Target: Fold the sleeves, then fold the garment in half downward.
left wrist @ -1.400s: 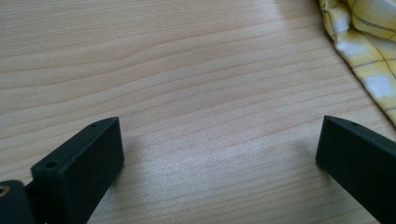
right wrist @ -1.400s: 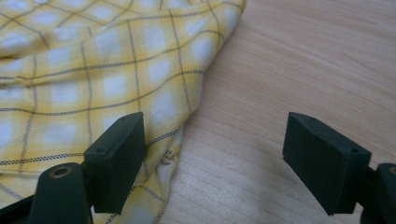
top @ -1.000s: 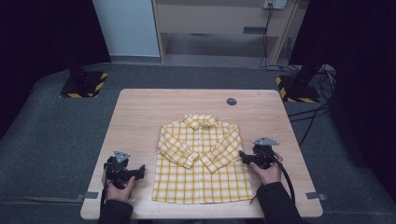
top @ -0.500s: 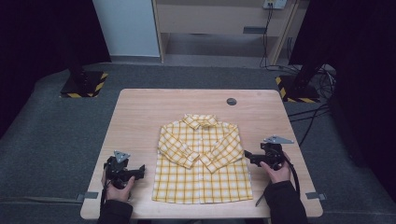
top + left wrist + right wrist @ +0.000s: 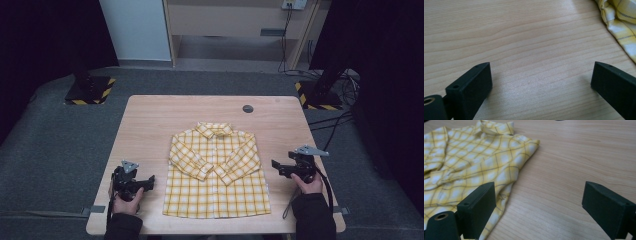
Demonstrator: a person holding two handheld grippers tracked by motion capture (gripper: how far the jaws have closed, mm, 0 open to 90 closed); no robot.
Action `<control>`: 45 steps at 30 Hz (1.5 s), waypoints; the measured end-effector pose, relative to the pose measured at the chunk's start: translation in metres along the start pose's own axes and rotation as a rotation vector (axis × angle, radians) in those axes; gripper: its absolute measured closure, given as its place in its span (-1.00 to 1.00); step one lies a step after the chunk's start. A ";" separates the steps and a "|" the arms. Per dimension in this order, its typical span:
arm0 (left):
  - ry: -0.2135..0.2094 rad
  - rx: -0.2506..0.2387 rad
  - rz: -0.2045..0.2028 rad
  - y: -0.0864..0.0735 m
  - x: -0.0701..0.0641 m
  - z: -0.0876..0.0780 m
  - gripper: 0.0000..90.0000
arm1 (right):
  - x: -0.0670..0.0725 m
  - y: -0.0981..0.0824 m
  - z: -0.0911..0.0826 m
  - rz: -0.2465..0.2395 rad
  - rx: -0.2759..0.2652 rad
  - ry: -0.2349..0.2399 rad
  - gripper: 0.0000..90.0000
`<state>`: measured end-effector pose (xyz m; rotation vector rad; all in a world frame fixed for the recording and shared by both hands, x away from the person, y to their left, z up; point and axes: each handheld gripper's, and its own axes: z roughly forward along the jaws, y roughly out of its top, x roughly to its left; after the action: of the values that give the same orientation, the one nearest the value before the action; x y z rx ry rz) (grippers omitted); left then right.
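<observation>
A yellow plaid shirt (image 5: 215,170) lies flat, front up, in the middle of the wooden table (image 5: 160,120), with both sleeves folded across its chest. My left gripper (image 5: 146,181) rests near the front left, a little apart from the shirt's hem, and stands open. In the left gripper view, the left gripper (image 5: 541,77) spans bare wood, with the shirt (image 5: 621,22) at the upper right. My right gripper (image 5: 276,166) hovers just right of the shirt; its jaws have just been opening. Nothing lies between the right gripper (image 5: 539,197) jaws, and the shirt (image 5: 469,162) spreads to their left.
A small dark round disc (image 5: 248,108) sits near the table's far edge. Two stands with yellow-black striped bases (image 5: 90,90) (image 5: 320,95) flank the table's far corners, and cables (image 5: 335,122) trail at the right. A wooden cabinet (image 5: 235,25) stands behind.
My right gripper has drawn back to the right, away from the shirt's sleeve edge, and risen a little. The left gripper and the shirt have stayed put.
</observation>
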<state>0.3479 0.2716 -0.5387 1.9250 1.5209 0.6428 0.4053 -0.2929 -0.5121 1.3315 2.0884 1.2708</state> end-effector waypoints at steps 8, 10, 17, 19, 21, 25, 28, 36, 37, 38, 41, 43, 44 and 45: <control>-0.021 0.009 -0.007 0.005 0.001 0.001 -0.84 | 0.004 0.006 0.001 -0.002 0.033 0.059 -0.68; -0.047 0.006 -0.024 0.009 0.001 0.000 -0.82 | 0.004 0.007 0.002 0.013 0.039 0.088 -0.67; -0.123 -0.035 -0.032 0.043 0.002 0.000 -0.82 | 0.008 0.023 0.009 0.036 0.105 0.214 -0.78; -0.150 -0.046 -0.032 0.055 0.002 0.002 -0.81 | 0.011 0.028 0.012 0.029 0.091 0.216 -0.79; -0.172 -0.045 -0.025 0.065 0.000 0.004 -0.81 | 0.015 0.033 0.016 0.014 0.100 0.213 -0.79; -0.224 -0.051 -0.014 0.084 -0.004 0.011 -0.80 | 0.018 0.044 0.025 0.002 0.105 0.234 -0.71; -0.252 -0.056 0.002 0.096 -0.008 0.017 -0.80 | 0.016 0.052 0.032 0.019 0.109 0.240 -0.70; -0.312 -0.053 -0.019 0.119 -0.009 0.042 -0.78 | 0.001 0.064 0.056 0.066 0.135 0.267 -0.57; -0.320 -0.052 -0.024 0.120 -0.008 0.045 -0.76 | -0.001 0.065 0.059 0.077 0.145 0.272 -0.57; -0.322 -0.049 -0.027 0.121 -0.007 0.049 -0.76 | -0.004 0.066 0.063 0.081 0.148 0.273 -0.56; -0.326 -0.038 -0.042 0.121 -0.004 0.058 -0.75 | -0.008 0.066 0.073 0.096 0.149 0.267 -0.54; -0.336 -0.034 -0.046 0.121 -0.003 0.064 -0.74 | -0.010 0.066 0.078 0.109 0.157 0.260 -0.54; -0.339 -0.033 -0.046 0.121 -0.003 0.067 -0.74 | -0.010 0.067 0.081 0.106 0.161 0.256 -0.53; -0.341 -0.033 -0.048 0.122 -0.004 0.070 -0.73 | -0.010 0.067 0.083 0.106 0.167 0.252 -0.53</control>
<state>0.4788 0.2370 -0.5017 1.8546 1.3266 0.2964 0.5030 -0.2499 -0.5026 1.4330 2.3686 1.3973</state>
